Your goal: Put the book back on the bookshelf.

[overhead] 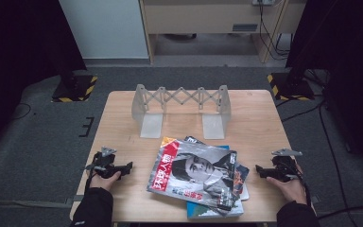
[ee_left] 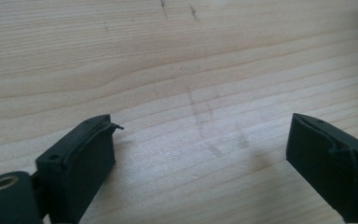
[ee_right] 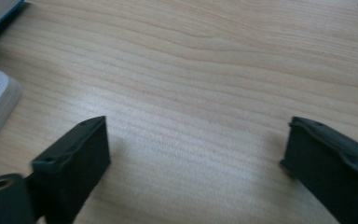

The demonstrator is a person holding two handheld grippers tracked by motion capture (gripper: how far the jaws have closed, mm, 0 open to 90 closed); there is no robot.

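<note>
The high view looks forward and down from above the person's side, taking in the whole bench [overhead: 255, 118]. Each gripper view rides low, facing along its own jaws, very near the wood. All three share the bench top.

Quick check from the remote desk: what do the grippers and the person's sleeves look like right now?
Both sleeves are dark, near black. Each hand carries a black gripper, left and right, topped by a grey three-cornered plate. A dark cable trails from the right one. Close up, the jaws are blocky black pads, with a brass-ringed hole at the base.
</note>
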